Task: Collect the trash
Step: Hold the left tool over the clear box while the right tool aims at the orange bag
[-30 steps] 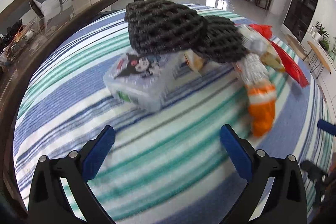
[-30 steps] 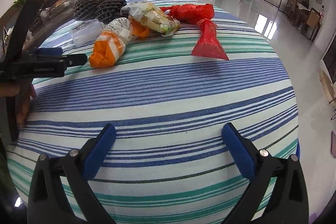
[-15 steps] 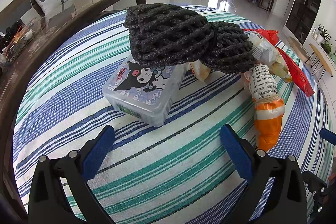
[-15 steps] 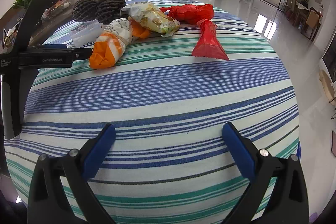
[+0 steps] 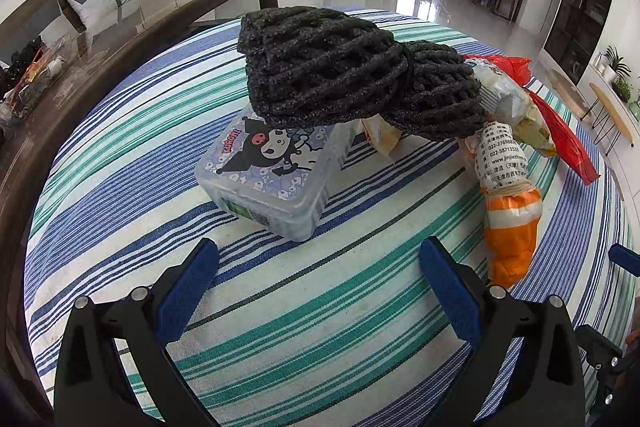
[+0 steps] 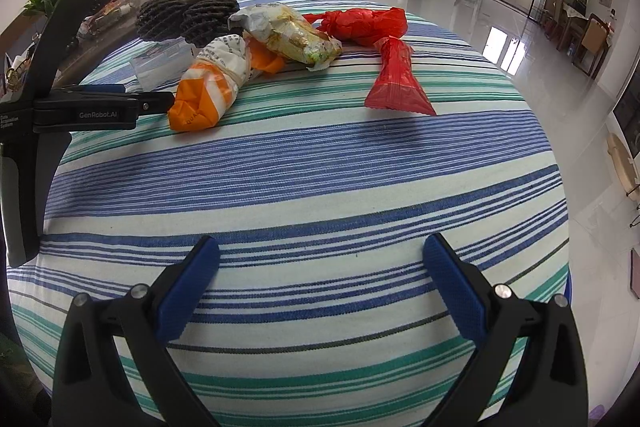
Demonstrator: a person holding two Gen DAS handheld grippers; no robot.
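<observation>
A bright living room with a glossy tiled floor surrounds a round worktop [image 6: 320, 167] draped in a blue, green and white striped cloth. The trash lies clustered at the far side of it: a black foam net [image 5: 344, 75] rests on top of a clear plastic box [image 5: 272, 171] printed with a cartoon figure, an orange and white wrapper [image 5: 510, 211] lies just beside them, a crumpled pale snack bag [image 6: 292, 37] touches that wrapper, and a red wrapper [image 6: 396, 79] sits to the right. The left gripper [image 5: 318, 269] hovers near the box, fingers spread wide and empty. The right gripper [image 6: 320, 269] hangs well apart from the pile, fingers likewise apart, holding nothing.
</observation>
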